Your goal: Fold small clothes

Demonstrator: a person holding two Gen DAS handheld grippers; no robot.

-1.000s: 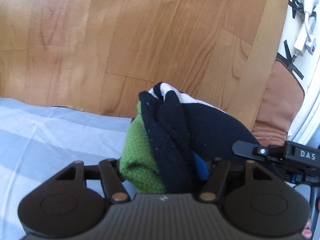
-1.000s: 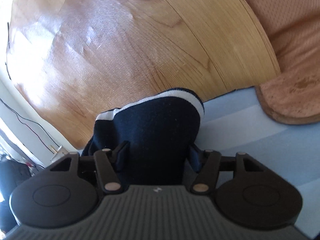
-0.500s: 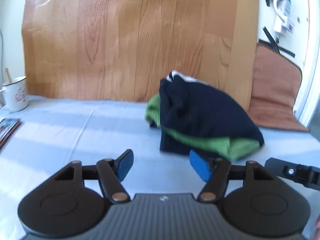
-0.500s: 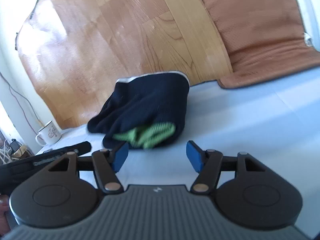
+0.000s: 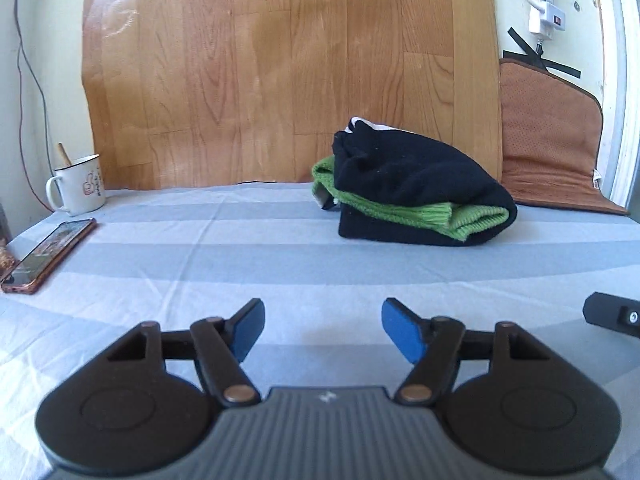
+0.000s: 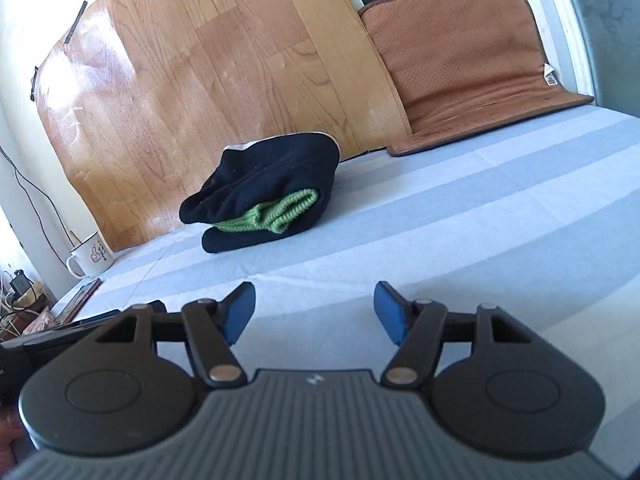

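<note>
Your left gripper [image 5: 323,330] and right gripper [image 6: 314,314] both gape wide, holding nothing. The folded clothes [image 5: 416,196] sit bundled on the striped sheet [image 5: 240,256] near the wood panel [image 5: 280,72], well apart from you. Folding looks finished; nothing unfolded shows.

You can't read the print on the mug [image 5: 82,184]. The phone [image 5: 46,254] screen is too blurred to make out. Your right gripper [image 5: 612,314] is cut off at the frame edge.
</note>
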